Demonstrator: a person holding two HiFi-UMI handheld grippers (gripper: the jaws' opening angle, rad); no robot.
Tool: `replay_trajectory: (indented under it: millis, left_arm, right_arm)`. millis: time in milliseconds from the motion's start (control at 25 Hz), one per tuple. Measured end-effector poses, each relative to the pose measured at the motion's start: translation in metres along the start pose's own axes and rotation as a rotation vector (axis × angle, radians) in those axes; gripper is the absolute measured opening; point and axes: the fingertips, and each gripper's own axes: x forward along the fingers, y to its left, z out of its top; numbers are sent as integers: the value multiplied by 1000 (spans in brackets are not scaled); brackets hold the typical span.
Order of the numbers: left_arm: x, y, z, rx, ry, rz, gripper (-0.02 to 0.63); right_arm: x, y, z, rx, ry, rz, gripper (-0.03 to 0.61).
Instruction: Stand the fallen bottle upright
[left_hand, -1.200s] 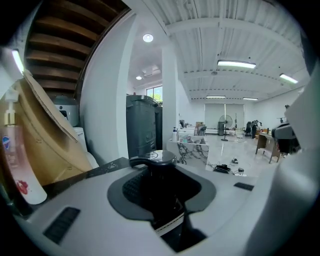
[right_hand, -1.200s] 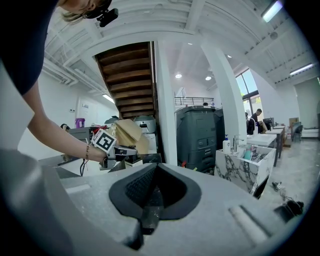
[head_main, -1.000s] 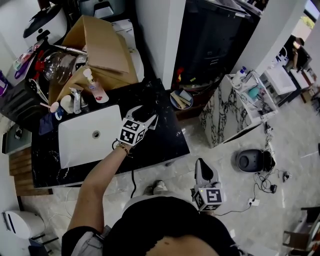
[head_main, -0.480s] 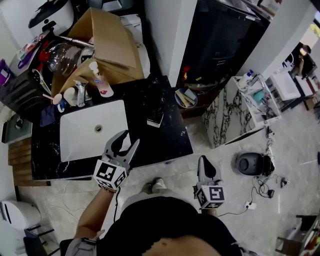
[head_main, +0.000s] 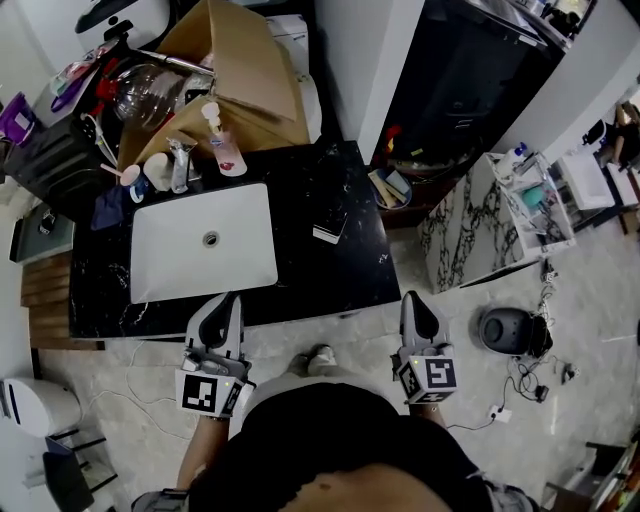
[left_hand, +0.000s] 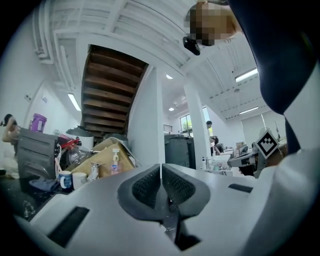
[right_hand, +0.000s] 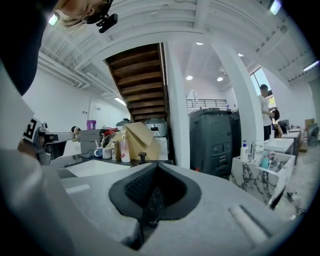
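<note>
A small dark bottle (head_main: 330, 222) stands upright and alone on the black counter (head_main: 300, 285), right of the white sink (head_main: 205, 240). In the right gripper view the bottle (right_hand: 142, 158) shows as a short dark shape with a round cap. My left gripper (head_main: 227, 302) hangs off the counter's front edge, close to my body. Its jaws are closing and meet with nothing between them (left_hand: 161, 167). My right gripper (head_main: 414, 300) is over the floor, right of the counter, shut and empty (right_hand: 155, 169).
A pump bottle (head_main: 222, 140), cups (head_main: 150, 172) and a tap stand behind the sink. An open cardboard box (head_main: 245, 70) is at the back. A marble stand (head_main: 480, 235) and a round grey floor device (head_main: 508, 327) are on the right.
The left gripper let go of the bottle, drew back off the counter toward my body and shut its jaws. The bottle stays upright. The right gripper barely shifted.
</note>
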Motion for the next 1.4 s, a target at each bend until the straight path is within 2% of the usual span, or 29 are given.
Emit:
replay_trajectory:
  millis: [160,400,560,760,960,1400]
  left_arm:
    - [-9,8,-10,-21,18,33,3]
    - [-13,-14,-28,-28,65,-3,3]
    - [-7,-17,-29,-21,60,-29,3]
    - [-5,-18,-32,-12,74,-32,3]
    - [-1,-18,-39,-44,86,-20,3]
    - [5,-19,-50,-17,140,-27,3]
  right_arm:
    - [5,11,-2,-3,3,34,5]
    - [8,25,-3,16,0,51,5]
    - [9,25,-5,19,3,54,5]
    - [11,21,-3,11,-6,45,5]
    - [17,23,-3,21,-9,59,5]
    - [25,24,-1,18,-11,73,5]
